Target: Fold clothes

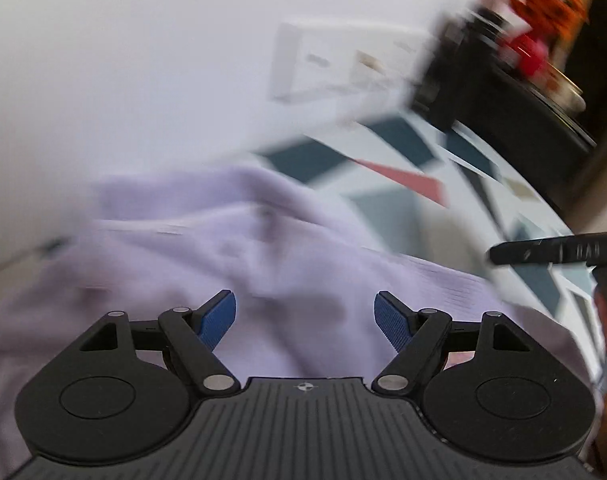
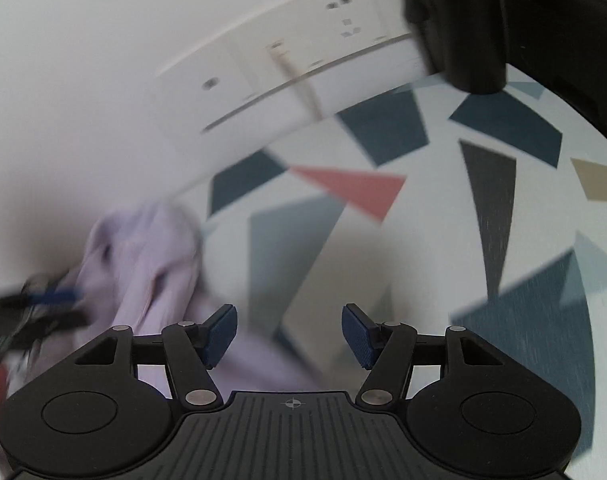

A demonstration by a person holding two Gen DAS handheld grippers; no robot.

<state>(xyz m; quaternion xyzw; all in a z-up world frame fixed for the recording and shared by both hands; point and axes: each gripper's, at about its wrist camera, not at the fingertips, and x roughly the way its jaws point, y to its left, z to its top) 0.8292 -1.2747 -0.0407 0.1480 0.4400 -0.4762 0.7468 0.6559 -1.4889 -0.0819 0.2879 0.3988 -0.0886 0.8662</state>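
**A:** Meanwhile, on a table [image 2: 383,240] covered in a cloth of dark, grey and pink shapes, a lilac garment [image 1: 231,264] lies crumpled toward the wall-side edge. Where are the 2 grippers?

**B:** The left gripper [image 1: 305,316] hangs over the cloth, its blue pads spread wide with nothing between them; the fabric fills the space directly beneath and ahead of its fingertips.

**A:** And the right gripper [image 2: 289,330]?

**B:** Jaws parted to a middling gap, empty, over bare table. The garment sits off to its left, only an edge passing under its left pad [image 2: 221,334].

**A:** So which hand is nearer?

**B:** The left, clearly. The bunched fabric appears to run from the wall edge toward the near edge, though blur hides its hems, so I can't name a seam to take.
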